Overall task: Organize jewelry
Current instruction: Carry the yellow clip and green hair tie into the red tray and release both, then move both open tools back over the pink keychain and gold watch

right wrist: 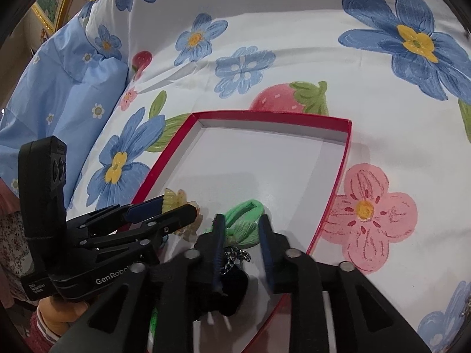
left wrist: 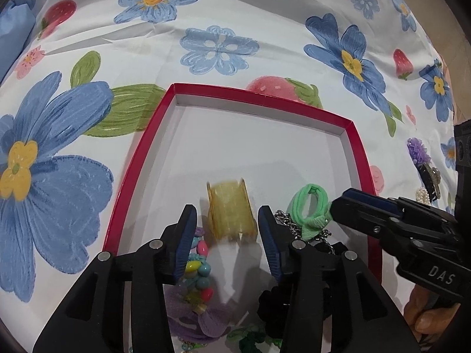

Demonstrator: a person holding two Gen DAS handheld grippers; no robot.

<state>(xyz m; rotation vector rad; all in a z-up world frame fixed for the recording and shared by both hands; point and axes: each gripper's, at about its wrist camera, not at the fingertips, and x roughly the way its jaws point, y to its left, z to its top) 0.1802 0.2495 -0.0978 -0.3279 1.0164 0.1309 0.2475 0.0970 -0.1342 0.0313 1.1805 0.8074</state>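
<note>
Now | my left gripper (left wrist: 226,235) is open, yellow clip (left wrist: 231,210) loose between its fingers, inside the red box (left wrist: 141,153) | my right gripper (right wrist: 241,244) is open too, green hair tie (right wrist: 245,220) just ahead | I should lift both straight up, slowly.

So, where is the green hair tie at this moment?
The green hair tie lies inside the red box, near its right wall, right of the yellow clip and touching a metal chain.

Black tools (left wrist: 228,235), blue ribbed pads (left wrist: 185,244), silver screws
</note>
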